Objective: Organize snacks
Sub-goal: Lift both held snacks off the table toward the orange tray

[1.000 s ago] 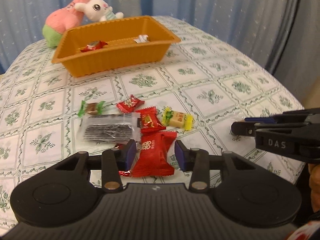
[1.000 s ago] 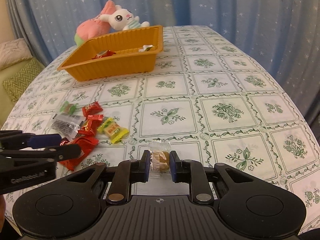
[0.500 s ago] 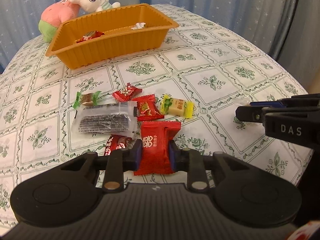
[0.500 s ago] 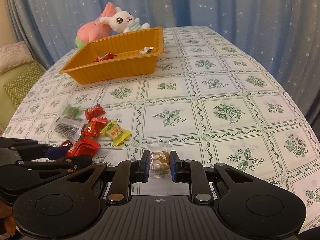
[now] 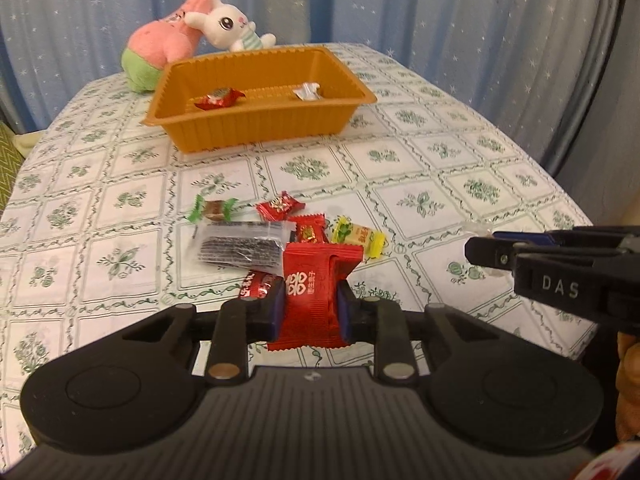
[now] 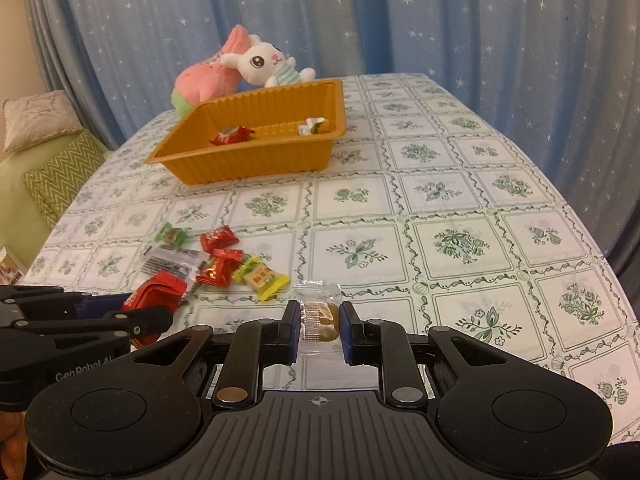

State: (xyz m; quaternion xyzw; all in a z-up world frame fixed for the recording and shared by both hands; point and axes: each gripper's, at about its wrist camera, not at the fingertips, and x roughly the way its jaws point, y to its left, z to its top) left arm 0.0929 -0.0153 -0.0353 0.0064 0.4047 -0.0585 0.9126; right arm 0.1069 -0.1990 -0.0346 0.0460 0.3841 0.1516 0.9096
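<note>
Red foil snack packet (image 5: 316,292) sits clamped in my left gripper (image 5: 310,312), above the loose sweets. My right gripper (image 6: 320,330) pinches a clear-wrapped brown candy (image 6: 322,316). Ahead of both, the orange plastic tray (image 6: 256,160) rests on the surface (image 6: 460,184).

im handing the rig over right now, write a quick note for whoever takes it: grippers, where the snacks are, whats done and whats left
Left gripper: shut on the large red foil snack packet, lifted off the pile.
Right gripper: shut on the clear-wrapped brown biscuit.
Orange ribbed plastic tray: at the far side of the table, in front of the plush toys; it already holds a red wrapped candy and a silver-wrapped sweet.
Left on the tablecloth: green-ended candy, two small red packets, yellow wrapped candy, clear bag of dark sticks, and a red packet half hidden by the left finger.
Next: probably drop both held snacks in the tray, then clear the pile.
</note>
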